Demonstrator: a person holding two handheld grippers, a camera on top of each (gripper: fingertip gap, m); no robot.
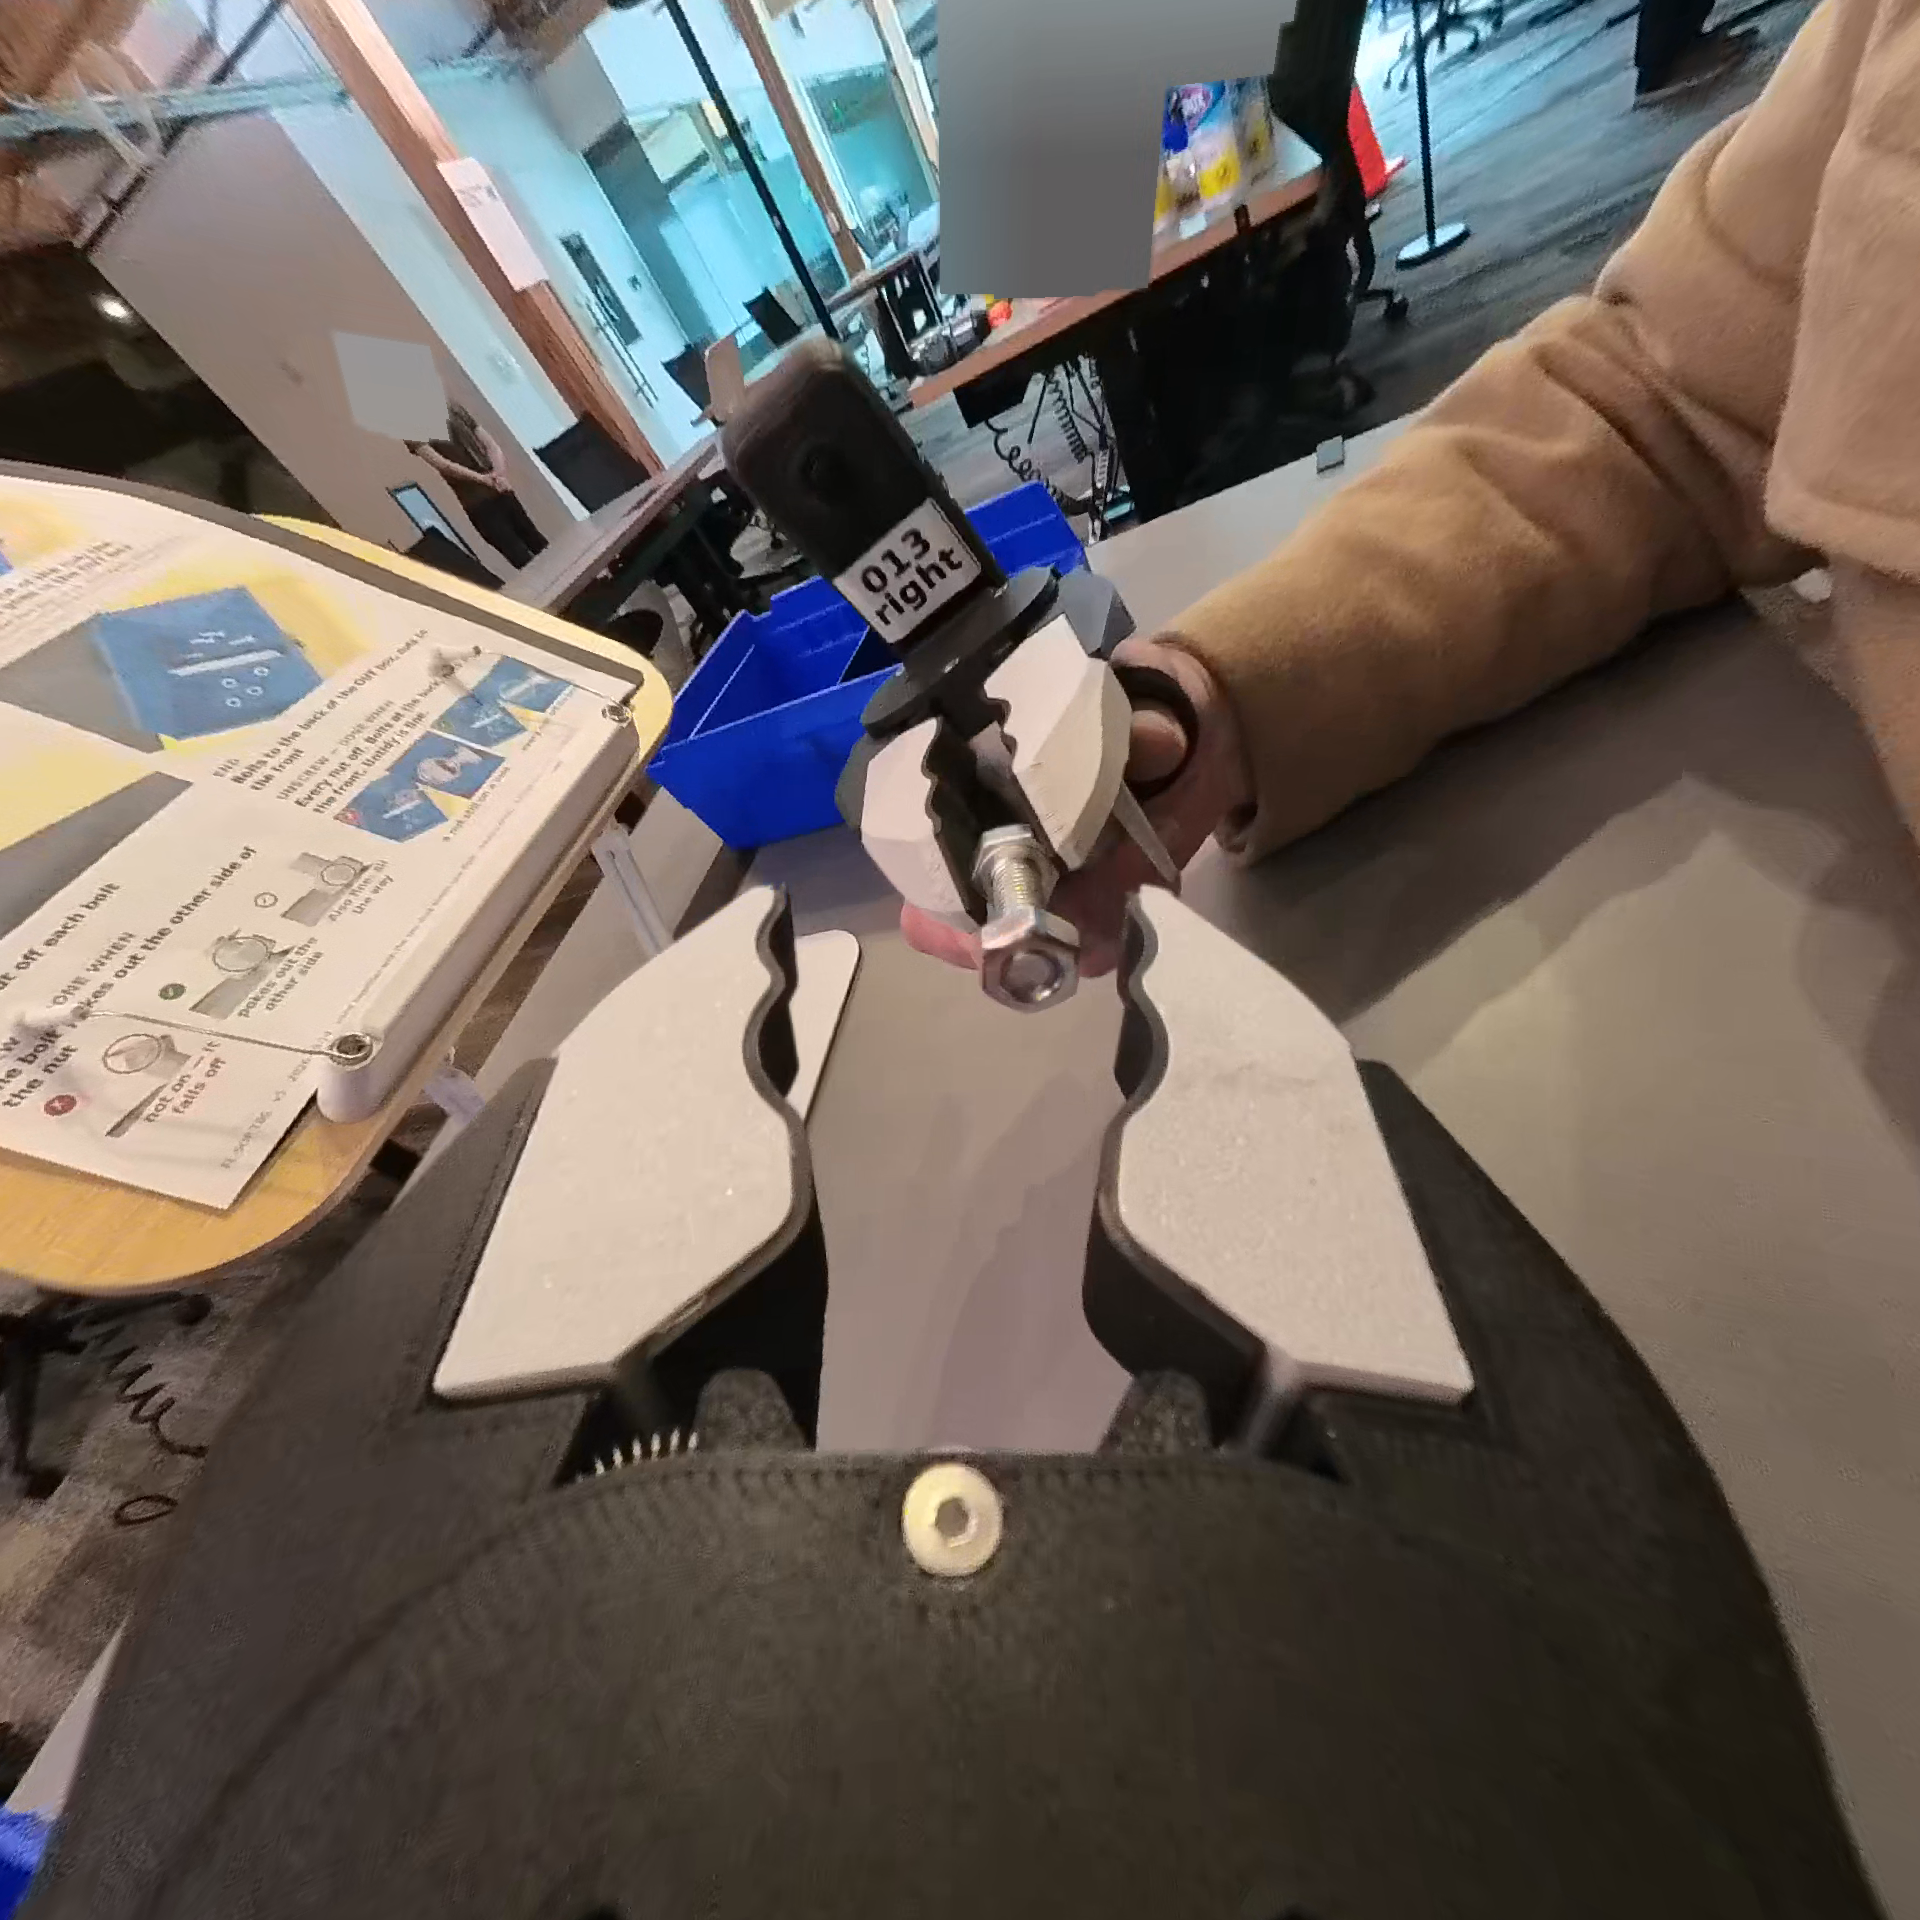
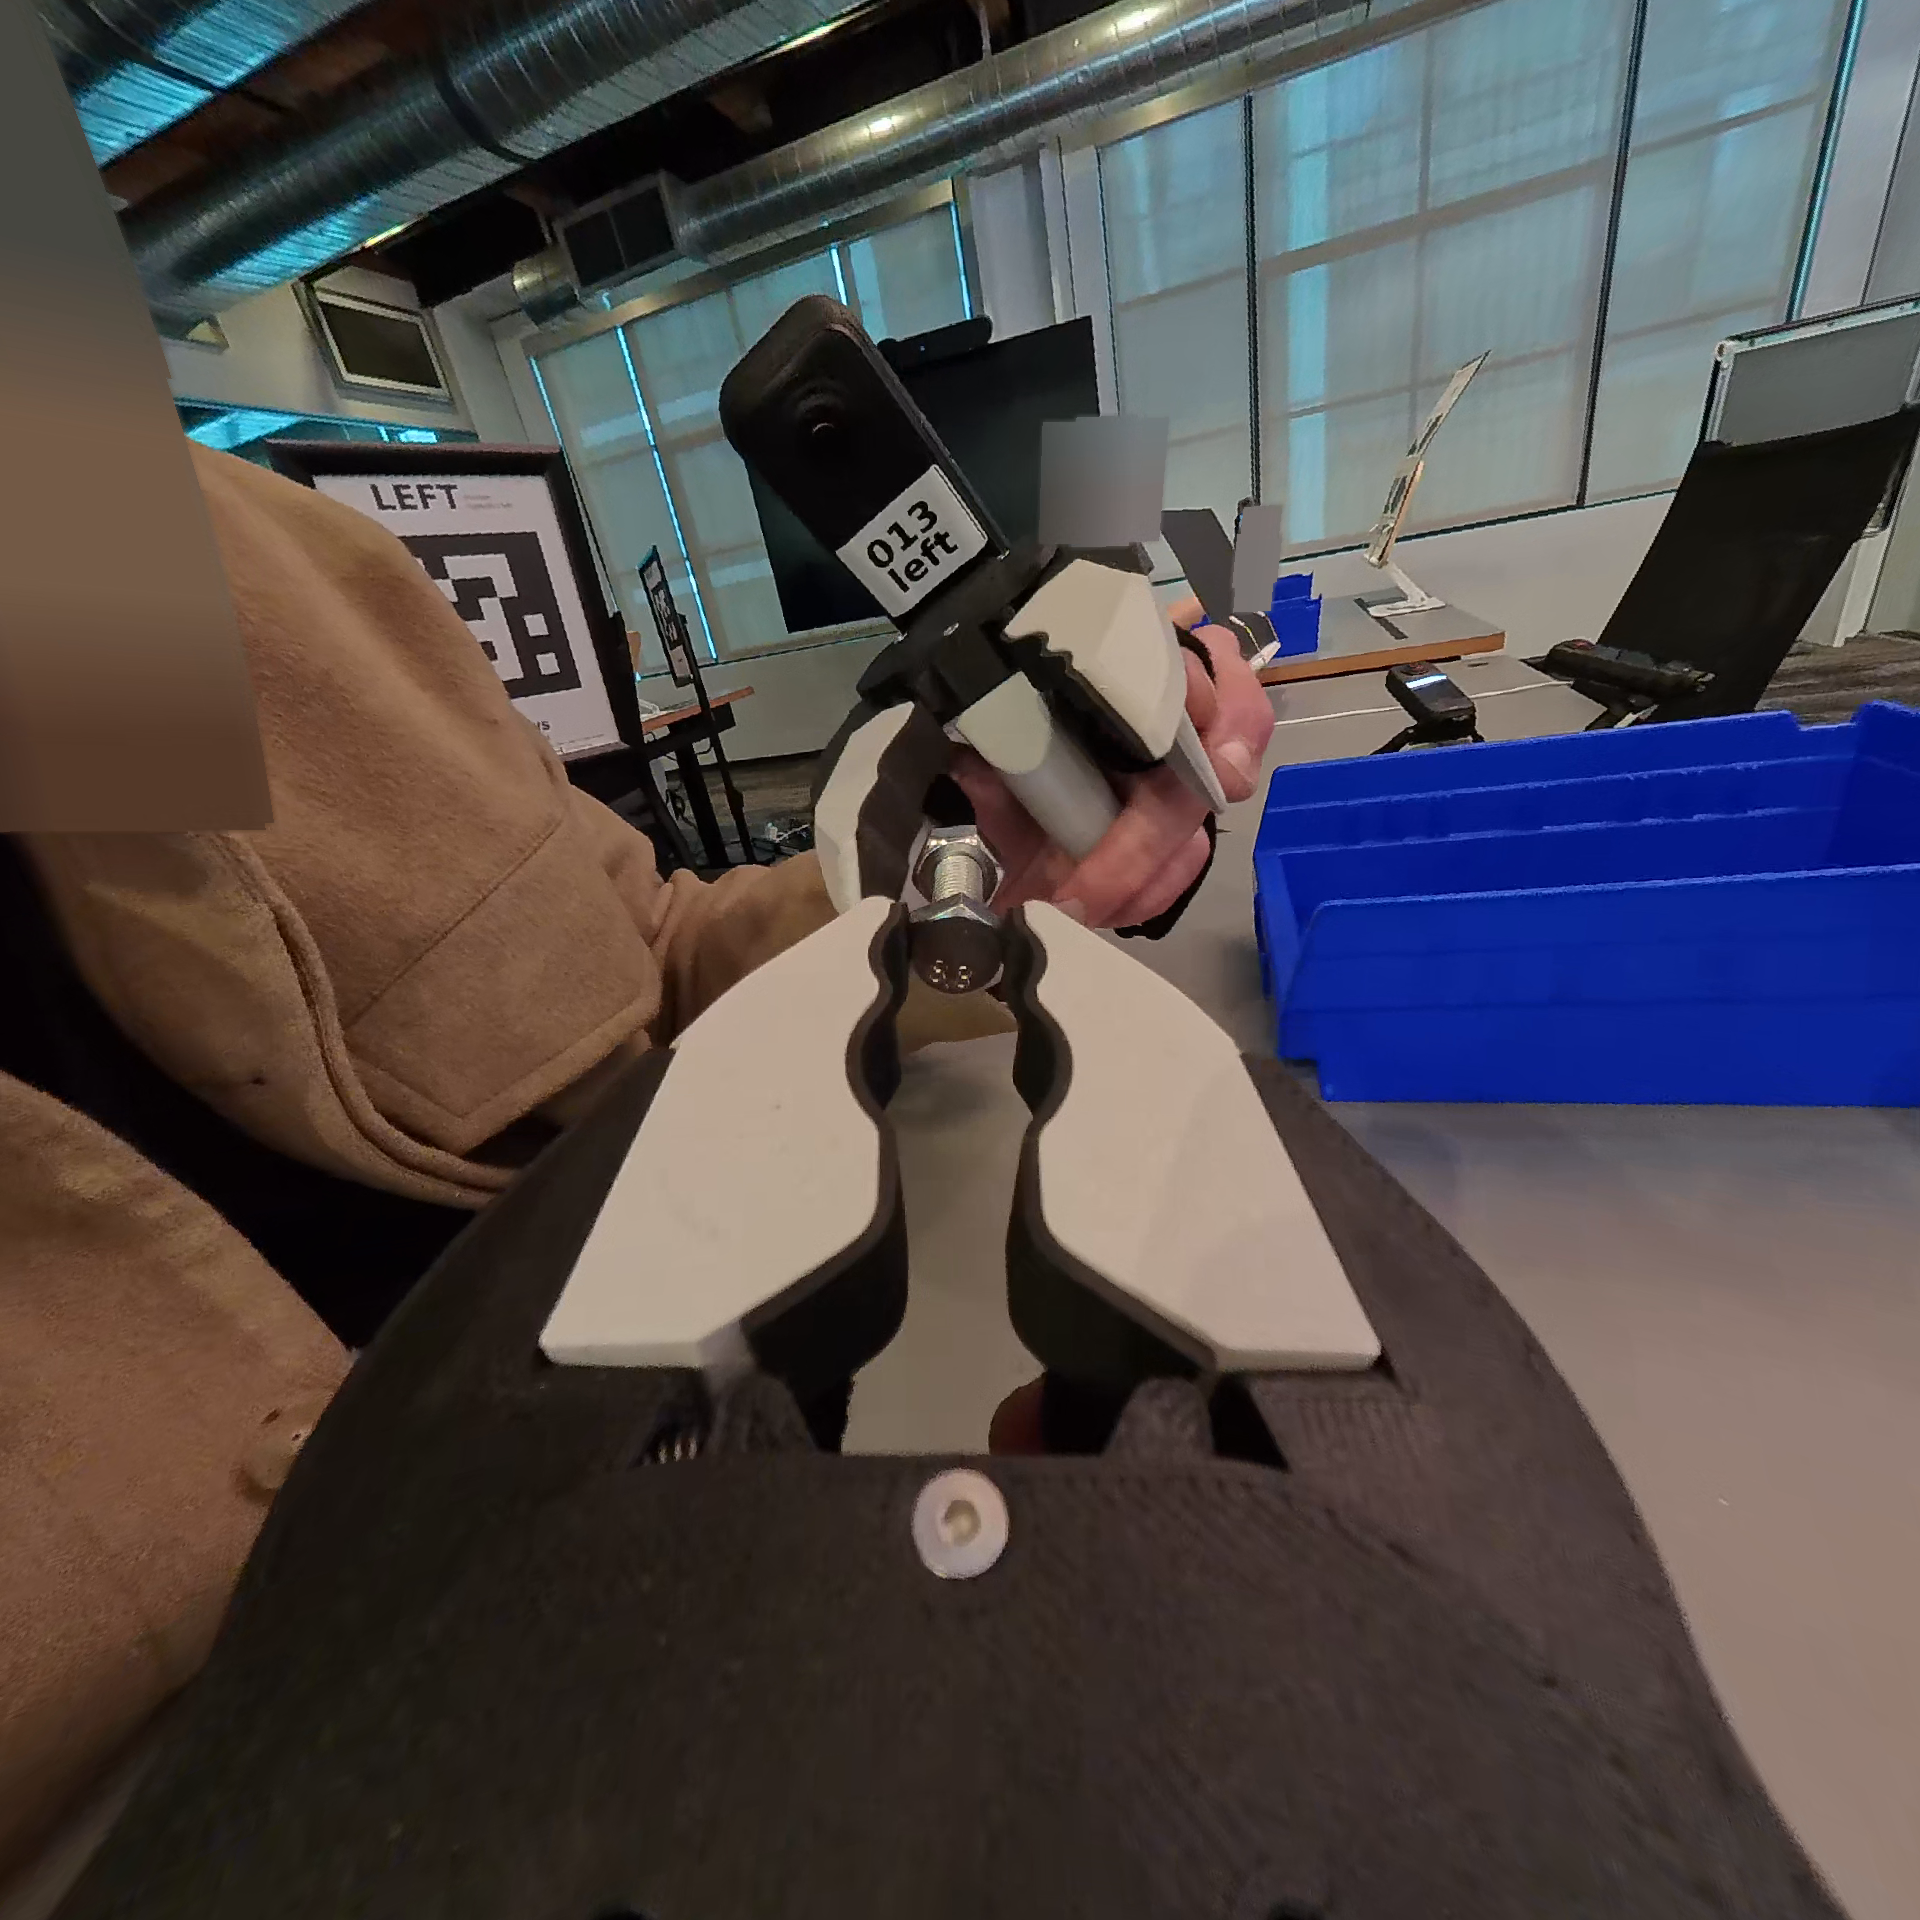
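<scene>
Your right tool (image 2: 954, 961) pinches the hexagonal head of a silver steel bolt (image 2: 951, 940) above the grey counter (image 2: 1558, 1299). Your left tool (image 1: 961, 940) is spread, its tips either side of the bolt's silver nut (image 1: 1023, 975), not closed on it. A blue plastic bin (image 2: 1579, 935) sits just beyond the bolt.

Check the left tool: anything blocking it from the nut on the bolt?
Nothing visible. The left tool is open and the nut appears between its tips with clear space around it. The right tool grips the bolt head.

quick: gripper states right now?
Left hand-held gripper: open, tips flanking the nut.
Right hand-held gripper: shut on the bolt, at its head.
</scene>
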